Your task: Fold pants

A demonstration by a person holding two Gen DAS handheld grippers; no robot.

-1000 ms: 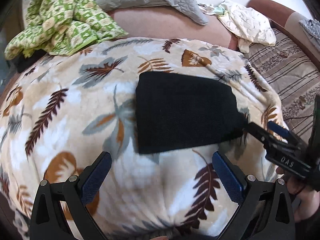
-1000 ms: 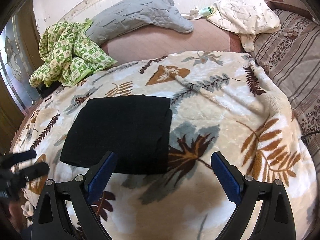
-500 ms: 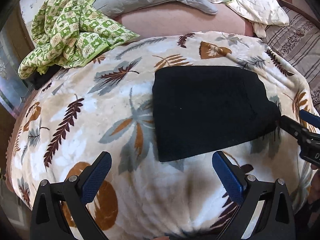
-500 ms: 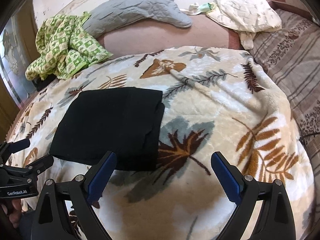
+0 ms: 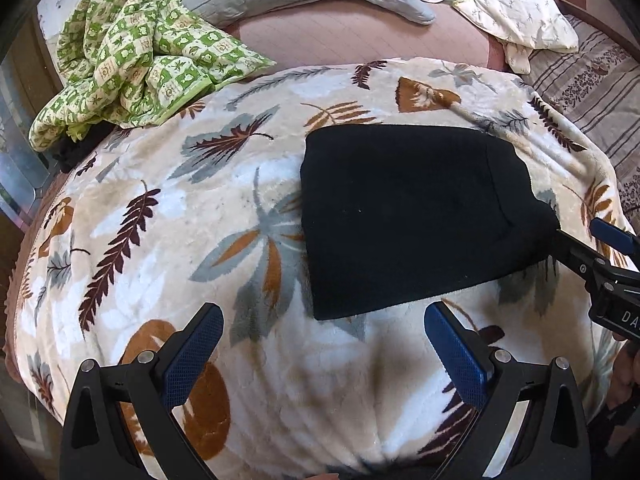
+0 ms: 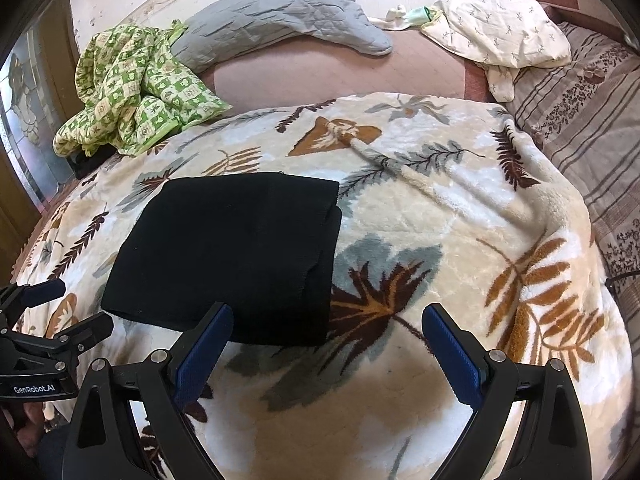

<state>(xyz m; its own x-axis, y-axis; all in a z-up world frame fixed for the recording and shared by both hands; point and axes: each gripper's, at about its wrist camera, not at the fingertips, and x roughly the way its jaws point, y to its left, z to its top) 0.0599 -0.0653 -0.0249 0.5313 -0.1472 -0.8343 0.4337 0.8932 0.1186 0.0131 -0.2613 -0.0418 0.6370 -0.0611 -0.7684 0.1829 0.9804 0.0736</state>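
Both grippers, left [image 5: 322,338] and right [image 6: 326,336], have drawn back spread wide from the folded pants [image 6: 236,252]

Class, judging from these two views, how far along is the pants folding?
Mostly done: the black knit pants lie as a compact folded rectangle on the leaf-print fleece blanket. In hand: nothing; left gripper and right gripper are open and empty. Left: perhaps squaring uneven edges.

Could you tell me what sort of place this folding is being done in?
Most likely a bedroom in a home. The folded black pants lie on a plush leaf-print blanket spread over a bed, with a rumpled green quilt and a grey quilted cover behind.
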